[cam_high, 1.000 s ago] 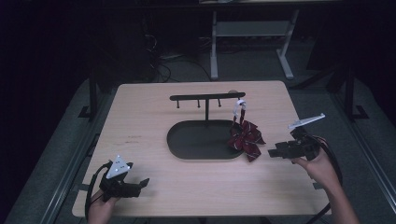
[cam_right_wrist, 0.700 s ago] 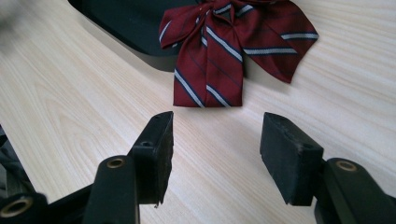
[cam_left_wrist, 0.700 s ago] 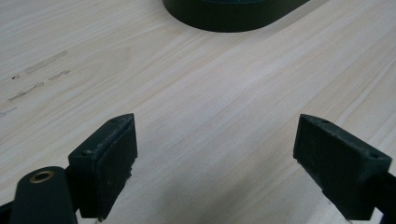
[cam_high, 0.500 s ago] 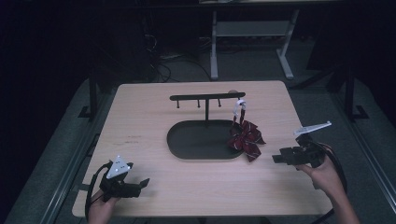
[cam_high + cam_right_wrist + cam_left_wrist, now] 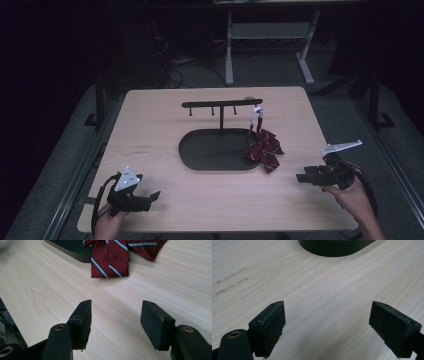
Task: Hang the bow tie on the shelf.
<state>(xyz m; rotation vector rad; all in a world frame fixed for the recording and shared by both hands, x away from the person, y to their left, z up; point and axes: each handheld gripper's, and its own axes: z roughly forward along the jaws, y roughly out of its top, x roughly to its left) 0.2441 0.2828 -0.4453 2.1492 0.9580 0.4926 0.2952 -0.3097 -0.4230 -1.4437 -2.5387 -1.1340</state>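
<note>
On the light wooden table (image 5: 165, 125), near its middle, stands a black T-shaped rack (image 5: 221, 106) on a dark oval base (image 5: 210, 152), its crossbar carrying small hooks underneath. From the right end of that crossbar hangs a dark red bow tie with thin white stripes (image 5: 263, 148), fastened by a white strap (image 5: 256, 116); the bow drapes down over the right edge of the oval base and its lower tails reach onto the bare wood just beside it. Toward the near left corner of the table, the left gripper (image 5: 150, 197) is held low over the surface by the person's left hand (image 5: 107, 225), well apart from the rack, with a grey three-cornered plate on top and a cable looping beside it. In the left gripper view its two black jaws stand wide apart over plain wood with nothing between them, and the curved rim of the oval base shows at the top of that view. At the near right side, the right gripper (image 5: 300, 177) is held by the person's right hand (image 5: 352, 197), pointing toward the rack, near the bow tie but not touching it. In the right gripper view its jaws are likewise spread with only table between them, and the striped tails of the bow tie lie farther ahead on the wood, partly over the base's edge.
</note>
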